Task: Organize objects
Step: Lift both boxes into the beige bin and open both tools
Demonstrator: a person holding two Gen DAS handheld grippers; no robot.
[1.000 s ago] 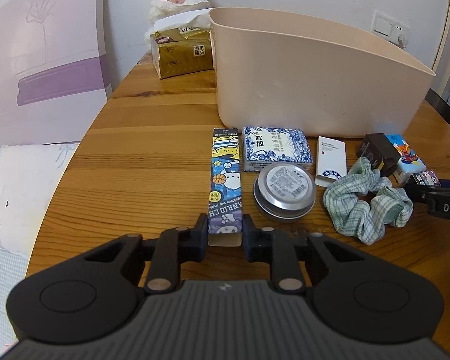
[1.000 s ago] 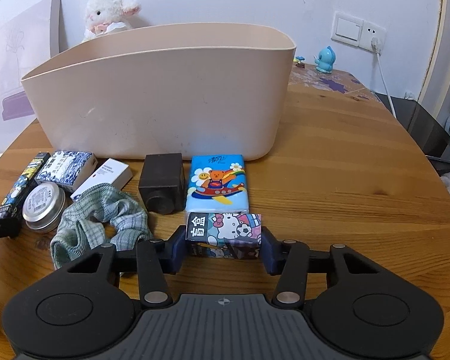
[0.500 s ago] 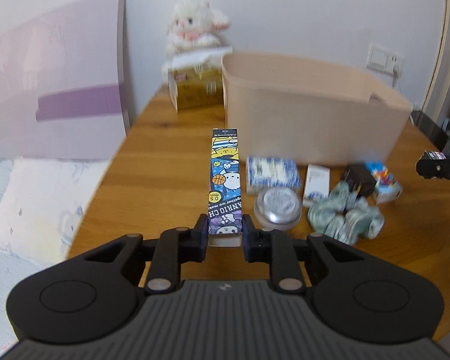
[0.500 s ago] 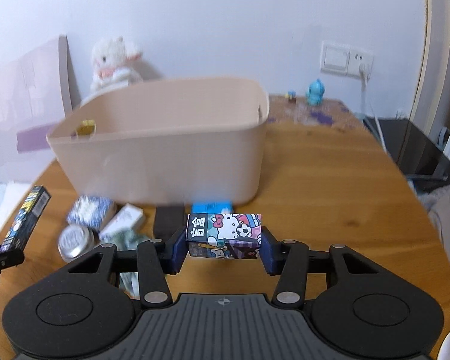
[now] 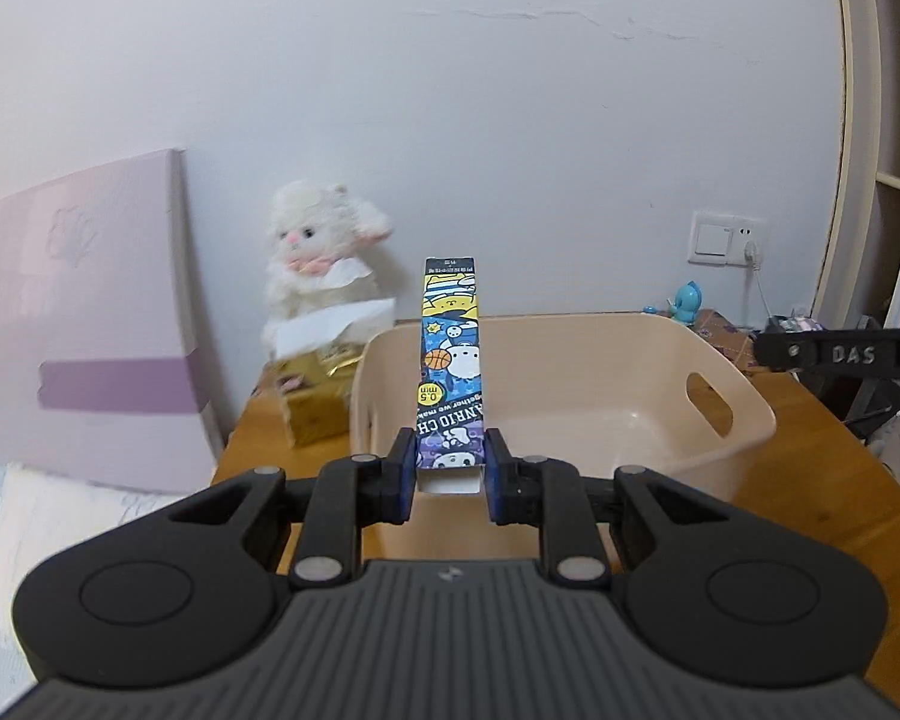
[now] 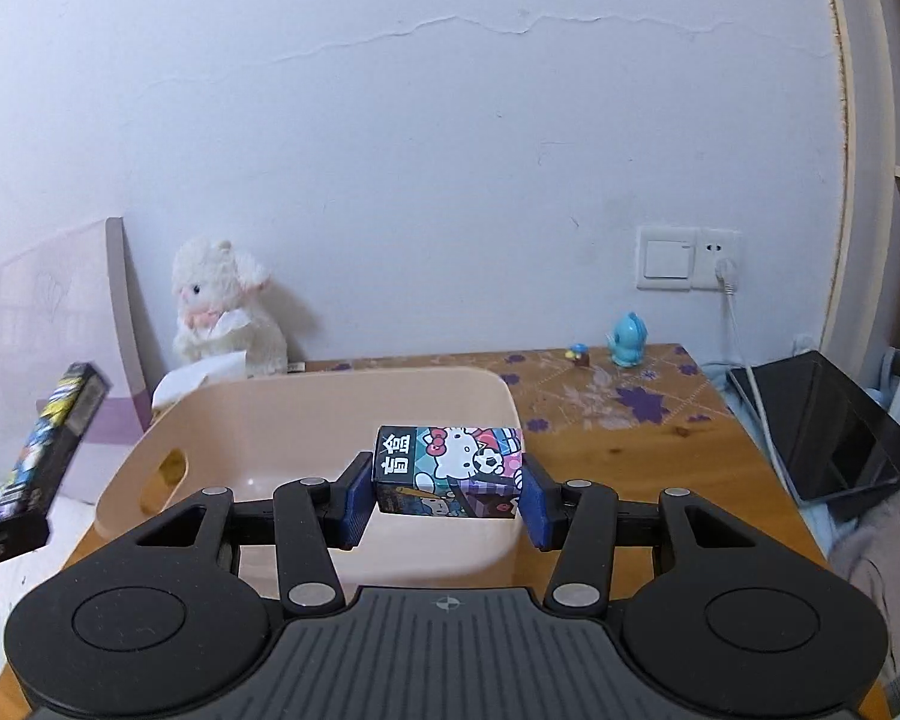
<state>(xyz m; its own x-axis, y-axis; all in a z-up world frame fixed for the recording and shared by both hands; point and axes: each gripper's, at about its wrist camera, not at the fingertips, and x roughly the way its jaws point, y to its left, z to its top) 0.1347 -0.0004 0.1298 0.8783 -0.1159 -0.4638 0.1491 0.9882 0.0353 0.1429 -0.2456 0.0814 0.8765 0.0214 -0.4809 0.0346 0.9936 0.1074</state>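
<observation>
Pen box (image 5: pixel 450 360) clamped at near end in left gripper (image 5: pixel 448 476), over bin (image 5: pixel 744 420) | card box (image 6: pixel 448 471) pinched in right gripper (image 6: pixel 447 501), above bin's near-right corner | plush (image 5: pixel 324 258), tissue box (image 5: pixel 318 396) far-left on desk (image 6: pixel 660 438)

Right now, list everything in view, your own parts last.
pen box: 1, blue cartoon print, held above the bin
Hello Kitty box: 1, multicolour, held over the bin
bin: 1, beige, on the table
table: 1, wooden
plush lamb: 1, white, behind the bin
tissue box: 1, gold, left of the bin
bird figurine: 1, blue, table's far edge
wall switch: 1, white
left hand-held gripper: black, shut on the pen box
right hand-held gripper: black, shut on the Hello Kitty box
</observation>
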